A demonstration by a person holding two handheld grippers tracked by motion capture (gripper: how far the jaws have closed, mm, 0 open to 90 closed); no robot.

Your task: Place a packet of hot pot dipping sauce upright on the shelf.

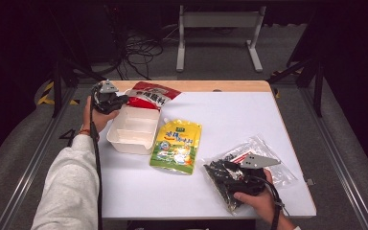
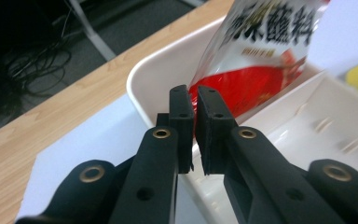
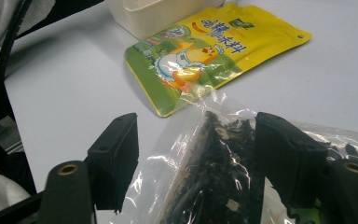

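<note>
Left gripper point(image 1: 116, 101) at the far-left corner of the table point(image 1: 230, 115), jaws pinched on the lower edge of the red sachet point(image 1: 149, 96). In the left gripper view the fingertips point(image 2: 192, 126) clamp the sachet's point(image 2: 256, 56) corner right above the rim of the white tray point(image 2: 154, 79).

Red sachet: long axis runs left to right along the far edge, tilted, gripped end low over the tray's far-left corner, the other end pointing right and far. It overlaps the far rim of the white tray point(image 1: 120, 143), a compartmented box lying just right of the left hand point(image 1: 98, 117).

Yellow pouch point(image 1: 176, 145): flat on the table, touching the tray's right side, long axis near-to-far, spout corner at the far end.

Right gripper point(image 1: 218, 173) at the near right, jaws spread wide on either side of the clear bag point(image 1: 258, 160) of dark dried bits. In the right gripper view the bag point(image 3: 214, 172) lies between the fingertips point(image 3: 116, 158), not clamped. The bag's long axis runs from near-left to far-right.
</note>
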